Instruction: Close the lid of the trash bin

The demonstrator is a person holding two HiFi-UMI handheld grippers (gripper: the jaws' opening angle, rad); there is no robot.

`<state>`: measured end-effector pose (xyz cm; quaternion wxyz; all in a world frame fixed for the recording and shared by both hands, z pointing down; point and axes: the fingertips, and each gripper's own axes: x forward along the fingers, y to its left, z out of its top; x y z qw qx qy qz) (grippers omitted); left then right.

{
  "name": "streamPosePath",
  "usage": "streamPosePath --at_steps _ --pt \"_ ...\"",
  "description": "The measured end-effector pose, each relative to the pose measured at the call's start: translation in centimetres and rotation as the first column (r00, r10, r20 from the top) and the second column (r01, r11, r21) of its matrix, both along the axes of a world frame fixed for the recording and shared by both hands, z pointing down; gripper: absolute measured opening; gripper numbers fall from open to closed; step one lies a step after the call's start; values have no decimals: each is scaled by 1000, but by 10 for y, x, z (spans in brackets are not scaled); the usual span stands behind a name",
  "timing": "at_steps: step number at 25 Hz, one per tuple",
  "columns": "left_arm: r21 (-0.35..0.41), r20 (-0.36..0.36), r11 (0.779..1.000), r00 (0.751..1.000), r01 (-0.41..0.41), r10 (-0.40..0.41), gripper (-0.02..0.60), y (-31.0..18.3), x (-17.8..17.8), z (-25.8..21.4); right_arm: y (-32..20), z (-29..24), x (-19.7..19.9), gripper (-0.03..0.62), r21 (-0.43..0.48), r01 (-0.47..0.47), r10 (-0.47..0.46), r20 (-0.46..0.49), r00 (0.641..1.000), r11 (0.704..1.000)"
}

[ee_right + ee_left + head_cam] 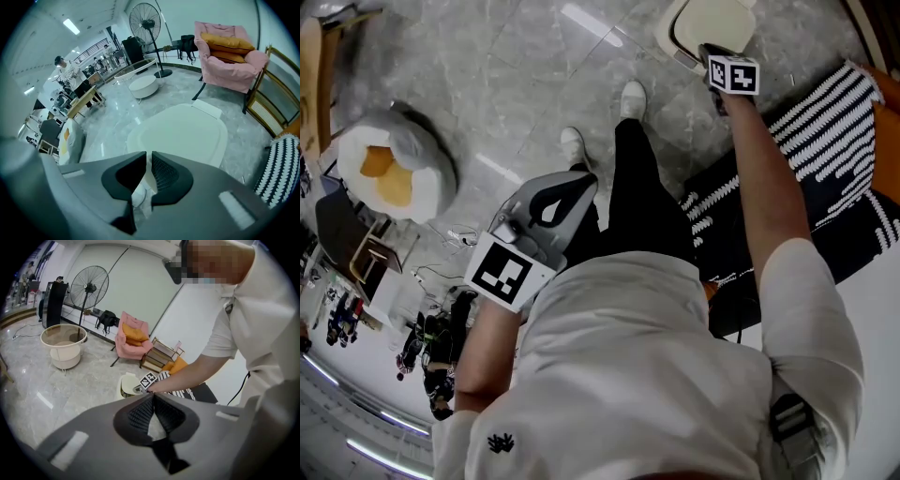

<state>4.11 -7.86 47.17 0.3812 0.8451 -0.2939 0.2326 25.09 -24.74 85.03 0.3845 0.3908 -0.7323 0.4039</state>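
The trash bin [708, 23] stands on the floor at the top of the head view, its cream lid [180, 133] lying flat over it. My right gripper [710, 53] reaches out to the bin's near edge. In the right gripper view, my right gripper [146, 161] has its jaws together with only a thin slit between them, just above the lid's near rim. My left gripper [567, 192] hangs back by the person's legs; its jaws [152, 395] meet at the tips and hold nothing. The left gripper view shows the bin [125, 386] farther off.
The person's shoes [630, 97] stand just short of the bin. A black-and-white striped rug [825, 122] lies to the right, and an egg-shaped cushion [394, 169] to the left. Beyond the bin are a pink armchair [229, 56], a wooden rack [276, 98], a standing fan [145, 23] and a round white table [63, 345].
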Motion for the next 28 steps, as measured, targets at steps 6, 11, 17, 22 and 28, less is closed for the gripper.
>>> streamPosePath --at_steps 6,11,17,22,28 --pt "-10 2 1000 1000 1 -1 58 -3 2 9 5 15 -2 35 -20 14 -14 -1 1000 1000" --pt "-19 4 1000 1000 1 -1 58 -7 2 14 8 27 -5 35 -37 22 -22 -4 1000 999" --pt "-37 7 999 1000 6 -6 58 -13 4 28 11 47 -5 35 -57 33 -34 -12 999 998" --pt "-47 10 999 1000 12 -11 58 -16 4 38 12 61 -6 35 -70 36 -37 -18 999 997" --pt "-61 15 998 1000 24 -23 58 -20 1 40 10 65 -3 2 -63 50 -53 -40 998 997"
